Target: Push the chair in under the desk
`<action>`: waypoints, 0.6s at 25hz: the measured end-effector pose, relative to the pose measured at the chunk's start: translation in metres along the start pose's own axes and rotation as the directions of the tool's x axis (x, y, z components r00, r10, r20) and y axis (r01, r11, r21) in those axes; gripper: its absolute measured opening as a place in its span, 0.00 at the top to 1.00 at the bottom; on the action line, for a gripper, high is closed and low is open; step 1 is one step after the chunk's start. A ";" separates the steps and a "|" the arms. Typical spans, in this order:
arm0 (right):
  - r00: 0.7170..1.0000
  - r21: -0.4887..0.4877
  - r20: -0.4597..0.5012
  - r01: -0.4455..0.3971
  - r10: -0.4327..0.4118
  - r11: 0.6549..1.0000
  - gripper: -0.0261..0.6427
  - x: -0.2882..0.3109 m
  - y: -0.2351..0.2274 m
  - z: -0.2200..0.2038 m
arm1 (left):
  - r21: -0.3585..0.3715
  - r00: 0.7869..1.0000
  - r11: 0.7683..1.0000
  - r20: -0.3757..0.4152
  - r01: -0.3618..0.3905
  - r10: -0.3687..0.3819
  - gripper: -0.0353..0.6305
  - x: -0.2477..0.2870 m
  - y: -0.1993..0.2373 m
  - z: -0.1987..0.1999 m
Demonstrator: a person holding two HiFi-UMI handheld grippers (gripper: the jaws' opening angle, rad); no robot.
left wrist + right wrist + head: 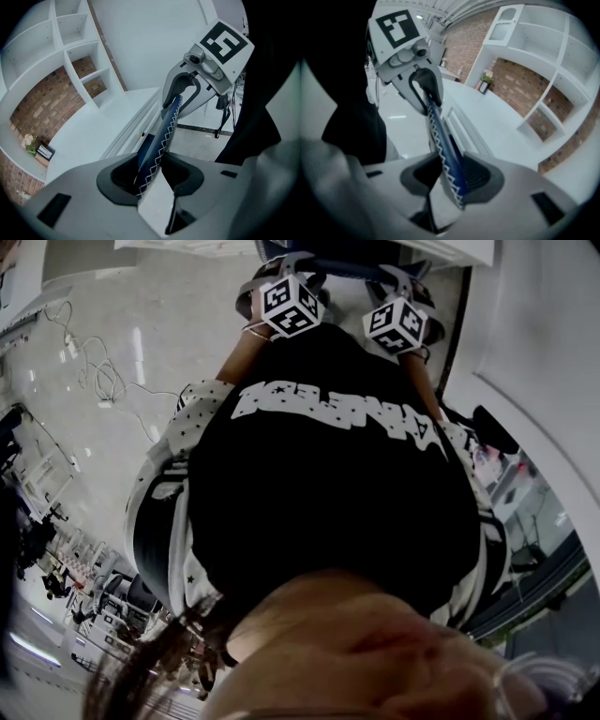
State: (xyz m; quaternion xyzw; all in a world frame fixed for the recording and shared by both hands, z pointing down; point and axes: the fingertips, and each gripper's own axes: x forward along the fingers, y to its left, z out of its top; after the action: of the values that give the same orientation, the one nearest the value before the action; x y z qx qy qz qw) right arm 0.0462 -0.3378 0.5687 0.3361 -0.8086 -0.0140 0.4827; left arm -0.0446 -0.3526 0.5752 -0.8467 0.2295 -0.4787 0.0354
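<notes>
The chair back is a thin dark-blue edge with white zigzag stitching [165,133] [437,133]; in the head view it is a dark strip at the top [347,265]. My left gripper [152,174] [286,266] is shut on this edge, which fills the space between its jaws. My right gripper [451,176] [398,279] grips the same edge a little further along. Each gripper view shows the other gripper clamped on the edge: the right gripper [180,99] and the left gripper [423,90]. The white desk [93,136] [497,117] lies just beyond the chair. The chair's seat and legs are hidden.
White shelving with a brick back [70,61] [543,79] rises behind the desk. A small flower pot [29,142] [487,76] and a framed card [45,152] stand on it. Cables [89,367] lie on the shiny floor at the left. My black shirt fills most of the head view.
</notes>
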 end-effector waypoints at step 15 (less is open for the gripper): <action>1.000 -0.004 -0.015 -0.007 0.007 1.000 0.73 0.004 -0.009 -0.001 | 0.006 1.000 1.000 0.008 -0.002 0.002 0.67 0.005 0.006 0.005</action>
State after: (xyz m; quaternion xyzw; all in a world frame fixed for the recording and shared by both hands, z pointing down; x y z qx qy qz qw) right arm 0.0504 -0.3467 0.5698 0.3326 -0.8059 -0.0113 0.4896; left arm -0.0408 -0.3612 0.5747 -0.8482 0.2286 -0.4762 0.0394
